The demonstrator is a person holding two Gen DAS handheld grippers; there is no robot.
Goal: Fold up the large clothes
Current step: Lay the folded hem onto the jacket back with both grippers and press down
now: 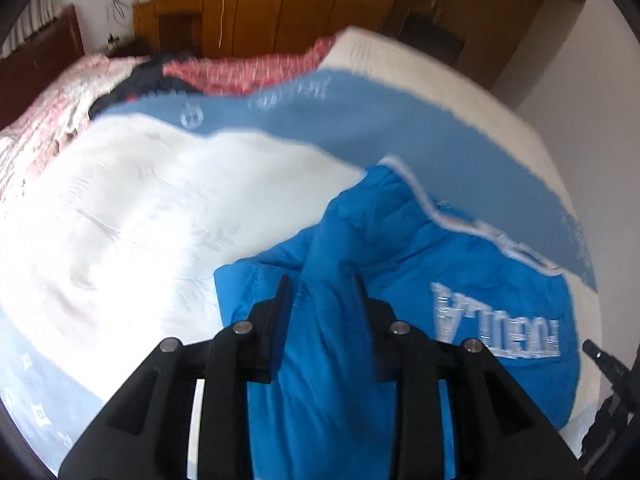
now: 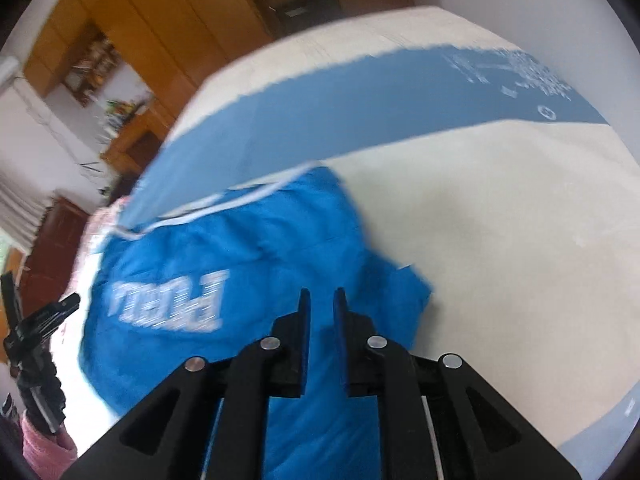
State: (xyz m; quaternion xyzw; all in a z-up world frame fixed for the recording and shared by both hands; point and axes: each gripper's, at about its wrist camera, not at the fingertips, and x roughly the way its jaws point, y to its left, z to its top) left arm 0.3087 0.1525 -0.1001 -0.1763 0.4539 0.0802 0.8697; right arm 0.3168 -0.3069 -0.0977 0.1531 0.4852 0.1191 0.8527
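A bed [image 1: 120,208] is seen covered by a cream and blue sheet, with a red patterned quilt [image 1: 248,70] heaped at its far end before a wooden wardrobe [image 1: 288,4]. A bright blue jacket [image 1: 360,280] with white lettering is laid bunched on the near part of the bed. The left gripper [image 1: 322,284] is seen partly parted with a raised fold of jacket between its fingers; the right gripper [image 2: 322,300] is narrowly parted over the jacket, grip not discernible.
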